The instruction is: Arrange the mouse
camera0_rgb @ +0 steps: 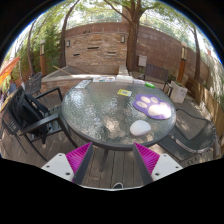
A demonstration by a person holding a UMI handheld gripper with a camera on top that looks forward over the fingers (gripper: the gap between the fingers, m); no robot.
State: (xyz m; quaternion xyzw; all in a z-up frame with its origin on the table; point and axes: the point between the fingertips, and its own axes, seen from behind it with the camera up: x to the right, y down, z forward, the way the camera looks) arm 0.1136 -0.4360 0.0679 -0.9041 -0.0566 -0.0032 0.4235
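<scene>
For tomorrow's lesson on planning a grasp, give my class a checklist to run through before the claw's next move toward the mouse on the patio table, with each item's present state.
1. Claw open with nothing between its fingers: ok, pink pads apart and bare.
2. Mouse in view: ok, a pale rounded thing near the round glass table's close edge.
3. Claw at the mouse: not ok, it lies well beyond the fingertips.
4. Path ahead free: ok, only the deck shows between the claw and the table's edge.
5. Mouse apart from the mat with light discs: ok, it lies nearer the claw than the mat.
6. Black chair clear of the approach: ok, it stands off to the side.
</scene>
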